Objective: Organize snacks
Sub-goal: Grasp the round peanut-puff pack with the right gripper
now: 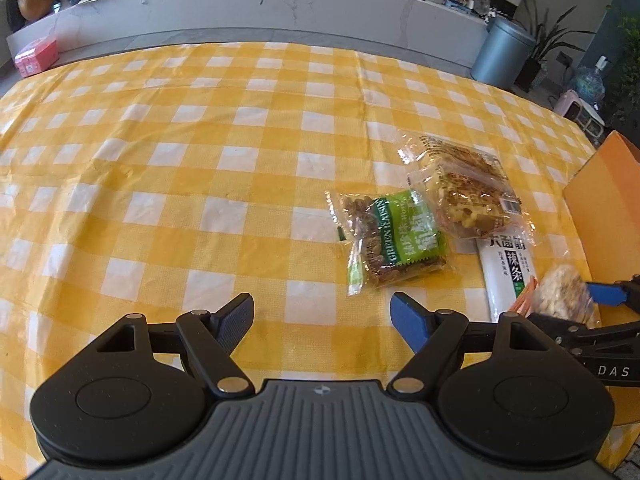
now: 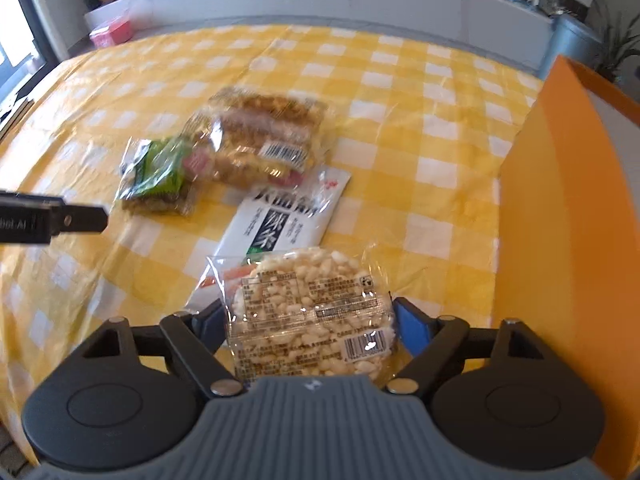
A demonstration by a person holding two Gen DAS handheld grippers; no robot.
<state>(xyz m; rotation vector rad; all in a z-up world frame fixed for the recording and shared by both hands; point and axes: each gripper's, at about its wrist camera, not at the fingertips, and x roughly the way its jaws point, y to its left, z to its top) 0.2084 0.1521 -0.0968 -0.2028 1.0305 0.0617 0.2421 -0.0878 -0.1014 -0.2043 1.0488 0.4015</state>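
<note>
My right gripper (image 2: 308,320) is shut on a round puffed-rice cake in clear wrap (image 2: 308,312), held above the yellow checked tablecloth (image 2: 400,128). It also shows in the left wrist view (image 1: 560,294). My left gripper (image 1: 322,316) is open and empty, just in front of a green raisin packet (image 1: 394,236). Beside that lie a clear-wrapped pastry (image 1: 468,192) and a white spicy-strip packet (image 1: 506,268). The same raisin packet (image 2: 158,176), pastry (image 2: 260,140) and white packet (image 2: 280,216) show in the right wrist view. An orange box (image 2: 568,208) stands at the right.
A grey marble counter (image 1: 260,4) with clutter runs behind the table. A grey bin (image 1: 502,56) and potted plants stand at the back right. A pink box (image 1: 36,56) sits at the far left. The left gripper's finger (image 2: 80,218) reaches in from the left.
</note>
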